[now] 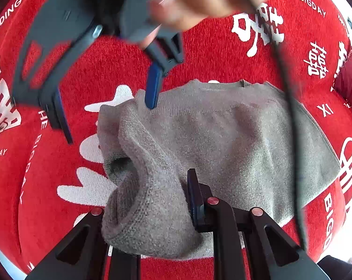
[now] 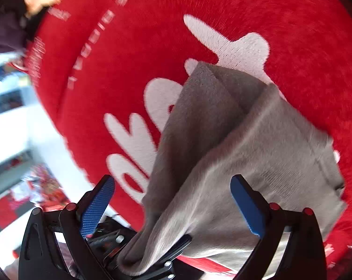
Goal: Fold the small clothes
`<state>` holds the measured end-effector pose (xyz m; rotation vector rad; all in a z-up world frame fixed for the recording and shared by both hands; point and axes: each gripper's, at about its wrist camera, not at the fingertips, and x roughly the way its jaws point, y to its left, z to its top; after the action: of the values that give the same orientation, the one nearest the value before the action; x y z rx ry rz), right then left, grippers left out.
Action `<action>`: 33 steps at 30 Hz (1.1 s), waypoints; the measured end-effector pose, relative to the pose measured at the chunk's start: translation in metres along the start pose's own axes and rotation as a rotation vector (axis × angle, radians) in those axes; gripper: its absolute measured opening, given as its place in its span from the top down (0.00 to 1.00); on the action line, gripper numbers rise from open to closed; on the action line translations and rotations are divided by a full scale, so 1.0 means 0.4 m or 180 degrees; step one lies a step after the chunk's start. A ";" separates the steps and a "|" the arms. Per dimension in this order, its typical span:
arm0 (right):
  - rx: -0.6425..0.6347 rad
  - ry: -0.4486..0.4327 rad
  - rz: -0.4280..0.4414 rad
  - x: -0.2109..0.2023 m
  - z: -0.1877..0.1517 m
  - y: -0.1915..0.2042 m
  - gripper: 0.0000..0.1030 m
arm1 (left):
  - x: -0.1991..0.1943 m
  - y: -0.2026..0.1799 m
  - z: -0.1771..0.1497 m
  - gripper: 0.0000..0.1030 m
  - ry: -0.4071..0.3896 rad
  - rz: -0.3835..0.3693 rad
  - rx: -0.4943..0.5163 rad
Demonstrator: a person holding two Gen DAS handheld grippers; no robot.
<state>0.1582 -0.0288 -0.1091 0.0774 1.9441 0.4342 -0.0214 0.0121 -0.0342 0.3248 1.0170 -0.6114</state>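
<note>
Surface: red cloth point(image 1: 211, 53) with white lettering, spread wide around the sweater.
Sweater point(image 1: 222, 135): grey, laid flat, left edge lifted.
Left gripper point(image 1: 150, 212): pinched on that fold.
Right gripper point(image 2: 173, 206): spread, above the sweater.
Obstruction: cable point(image 1: 290, 116) hung across.

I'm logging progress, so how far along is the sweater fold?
Barely begun. The sweater mostly lies flat on the red cloth. In hand: the left gripper is clamped on a lifted edge, while the right gripper is open over it. Folding everything over and squaring it up is left.
</note>
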 end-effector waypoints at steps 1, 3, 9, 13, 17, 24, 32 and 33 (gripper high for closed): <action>-0.0010 0.0097 -0.0062 0.019 0.014 0.010 0.03 | 0.000 0.001 -0.001 0.82 -0.0007 -0.0004 0.0000; -0.0033 0.0231 -0.0147 0.044 0.031 0.026 0.03 | -0.001 -0.001 -0.002 0.81 -0.0021 -0.0002 0.0012; -0.0030 0.0323 -0.0382 0.094 0.039 0.012 0.11 | -0.007 -0.005 0.000 0.82 -0.0030 0.0022 0.0054; 0.0021 -0.0004 -0.0226 0.057 0.004 -0.033 0.82 | -0.014 -0.009 0.003 0.82 -0.0037 0.0033 0.0051; 0.0100 -0.0562 0.0299 -0.033 -0.076 -0.096 0.85 | -0.051 -0.026 0.032 0.82 -0.0127 -0.0008 0.0057; 0.0279 -0.1487 0.1205 -0.188 -0.267 -0.230 0.85 | -0.145 -0.135 0.111 0.82 -0.0405 -0.0136 0.0304; 0.0634 -0.2403 0.1823 -0.297 -0.549 -0.441 0.85 | -0.184 -0.358 0.206 0.82 -0.0636 -0.0445 0.0918; 0.0698 -0.2492 0.1873 -0.296 -0.591 -0.474 0.85 | -0.176 -0.396 0.210 0.82 -0.0624 -0.0495 0.1020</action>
<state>0.0209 -0.2976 0.0123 0.8489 1.1550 0.4743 -0.0874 -0.1341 0.0727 0.4600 0.7589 -0.9323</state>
